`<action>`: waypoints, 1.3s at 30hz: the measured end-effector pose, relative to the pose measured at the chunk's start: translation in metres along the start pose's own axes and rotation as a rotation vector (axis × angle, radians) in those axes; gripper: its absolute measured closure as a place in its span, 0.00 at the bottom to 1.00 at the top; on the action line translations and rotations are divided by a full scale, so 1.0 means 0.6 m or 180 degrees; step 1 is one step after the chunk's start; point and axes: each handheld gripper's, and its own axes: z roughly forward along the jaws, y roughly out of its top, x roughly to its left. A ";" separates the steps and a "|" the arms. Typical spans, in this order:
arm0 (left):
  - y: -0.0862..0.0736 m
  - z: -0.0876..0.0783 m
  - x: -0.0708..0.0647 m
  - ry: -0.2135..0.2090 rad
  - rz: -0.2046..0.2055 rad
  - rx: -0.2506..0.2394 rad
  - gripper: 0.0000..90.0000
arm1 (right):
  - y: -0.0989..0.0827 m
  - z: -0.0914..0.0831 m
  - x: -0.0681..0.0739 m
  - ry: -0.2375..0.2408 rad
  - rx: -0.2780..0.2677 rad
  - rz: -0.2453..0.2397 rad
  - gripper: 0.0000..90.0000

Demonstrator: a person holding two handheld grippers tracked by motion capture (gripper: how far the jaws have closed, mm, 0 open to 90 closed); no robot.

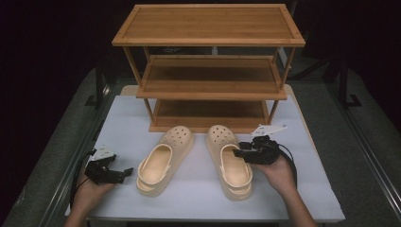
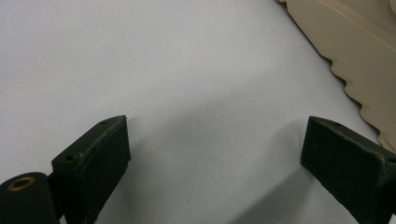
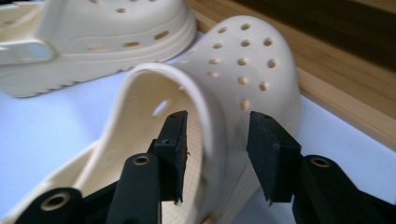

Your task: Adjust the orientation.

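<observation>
White table top [image 1: 127, 118] under the tools, lit evenly. Three-tier wooden rack [image 1: 208, 71] stands at its far edge, ahead of both tools. Grey floor [image 1: 61, 132] either side, dark metal frame legs [image 1: 99, 87], surroundings black beyond.

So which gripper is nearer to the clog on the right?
Right. The right gripper has its jaws astride that right clog's side wall, pads not pressing. The left gripper rests on the table beyond the left clog.

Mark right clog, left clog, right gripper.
right clog [image 1: 230, 161], high view, footbed.
left clog [image 1: 176, 138], high view, perforated toe cap.
right gripper [image 3: 217, 140], right gripper view, between jaws straddling the right clog's collar wall.
</observation>
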 end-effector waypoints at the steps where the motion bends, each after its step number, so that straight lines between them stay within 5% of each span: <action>1: 0.000 0.000 0.000 0.0001 -0.0010 -0.0003 0.08 | 0.000 0.002 -0.001 -0.0015 0.0005 0.0002 0.63; 21: 0.000 0.000 0.000 0.0001 0.0002 0.0004 0.08 | -0.006 -0.009 -0.006 -0.0186 0.0040 -0.0137 0.79; 39: 0.001 0.000 0.001 -0.0006 -0.0003 -0.0008 0.08 | -0.013 -0.038 -0.024 -0.0306 -0.0045 -0.0100 0.92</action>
